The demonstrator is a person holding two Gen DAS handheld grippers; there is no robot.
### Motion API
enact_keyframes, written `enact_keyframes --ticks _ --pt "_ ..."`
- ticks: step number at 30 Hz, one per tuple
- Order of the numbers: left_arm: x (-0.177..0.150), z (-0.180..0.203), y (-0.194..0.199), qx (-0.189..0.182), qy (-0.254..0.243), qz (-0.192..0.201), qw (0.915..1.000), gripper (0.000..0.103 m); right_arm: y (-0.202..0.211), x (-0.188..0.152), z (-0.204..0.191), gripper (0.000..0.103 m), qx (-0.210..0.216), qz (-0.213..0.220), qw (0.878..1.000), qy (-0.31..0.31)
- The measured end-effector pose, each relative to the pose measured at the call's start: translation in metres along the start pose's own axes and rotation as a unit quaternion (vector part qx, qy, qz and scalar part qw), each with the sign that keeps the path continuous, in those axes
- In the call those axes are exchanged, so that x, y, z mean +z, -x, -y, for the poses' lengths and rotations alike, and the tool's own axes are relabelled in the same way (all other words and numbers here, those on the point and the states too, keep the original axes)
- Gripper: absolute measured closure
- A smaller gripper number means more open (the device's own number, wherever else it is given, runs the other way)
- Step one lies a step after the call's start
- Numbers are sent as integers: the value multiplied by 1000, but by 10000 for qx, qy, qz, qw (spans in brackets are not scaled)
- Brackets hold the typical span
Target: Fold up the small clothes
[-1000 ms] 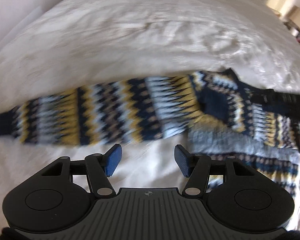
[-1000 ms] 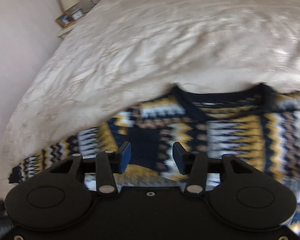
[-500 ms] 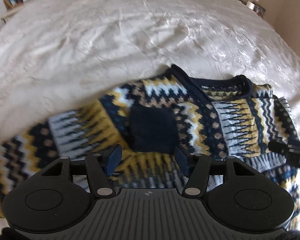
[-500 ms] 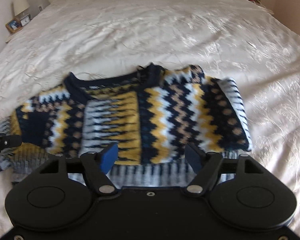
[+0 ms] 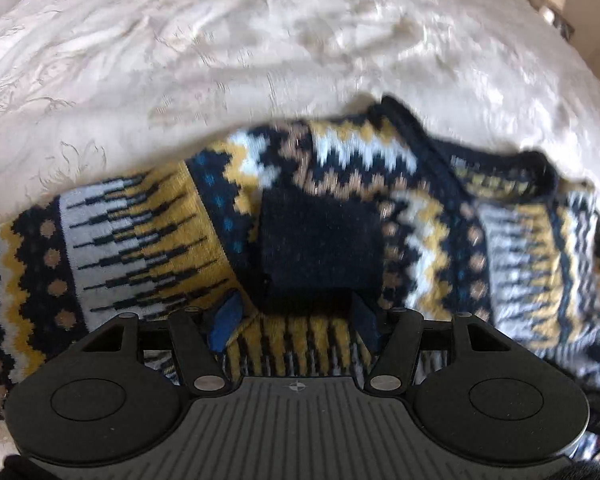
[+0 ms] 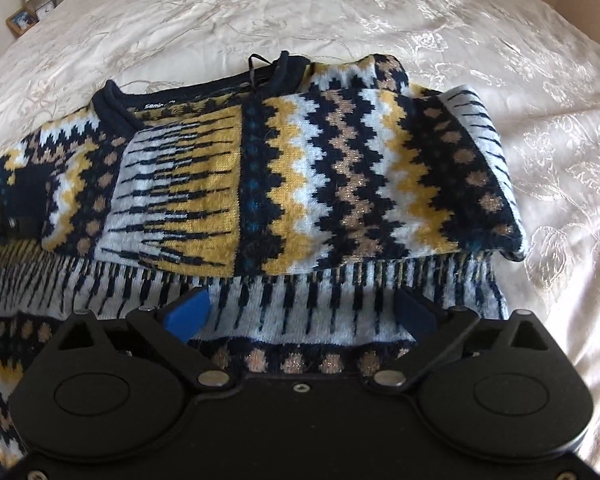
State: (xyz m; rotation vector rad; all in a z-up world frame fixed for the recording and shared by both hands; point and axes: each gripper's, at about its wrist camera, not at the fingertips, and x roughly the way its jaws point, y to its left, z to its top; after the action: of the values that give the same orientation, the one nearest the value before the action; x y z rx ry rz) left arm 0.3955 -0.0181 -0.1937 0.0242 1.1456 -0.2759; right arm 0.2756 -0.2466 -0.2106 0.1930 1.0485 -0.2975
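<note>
Wide cream bedspread (image 6: 480, 40) lies open beyond the patterned sweater (image 6: 284, 184). Left claw (image 5: 294, 322) gapes over the navy cuff (image 5: 320, 248), pads clear. Right claw (image 6: 304, 314) has just been opening, spread wide above the sweater's striped band, nothing pinched.

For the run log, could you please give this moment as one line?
stage: mid-fold | sweater: sleeves folded in, on bed | left hand-held gripper: open over sweater | right hand-held gripper: jaws just opening, nothing gripped
</note>
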Motion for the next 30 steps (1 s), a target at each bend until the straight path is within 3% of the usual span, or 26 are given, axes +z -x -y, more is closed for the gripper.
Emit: enact_keyframes --ticks 4,7,11,12,15,21,24,30 --pt "5 -3 9 -311 263 312 9987 46 2 1 2 3 41 19 10000 -75" --pt "10 -4 0 -424 290 111 9986 51 4 1 3 4 63 25 9999 -137" --pt "13 -9 -1 -249 506 200 9982 93 9 2 5 4 77 48 9998 -201" --pt "14 -12 2 -330 676 184 9970 96 10 3 6 4 68 63 9997 -222" --pt "13 -20 22 -494 1152 390 9913 97 16 5 9 5 69 91 9995 -308" --pt "8 -29 61 -35 1233 724 9897 97 42 13 15 5 199 348 9987 -321" --pt "10 -35 50 -159 1106 506 9924 97 49 21 18 5 196 587 9979 -198" --pt "6 -40 21 13 944 83 9955 96 16 54 30 26 -83 440 9990 48"
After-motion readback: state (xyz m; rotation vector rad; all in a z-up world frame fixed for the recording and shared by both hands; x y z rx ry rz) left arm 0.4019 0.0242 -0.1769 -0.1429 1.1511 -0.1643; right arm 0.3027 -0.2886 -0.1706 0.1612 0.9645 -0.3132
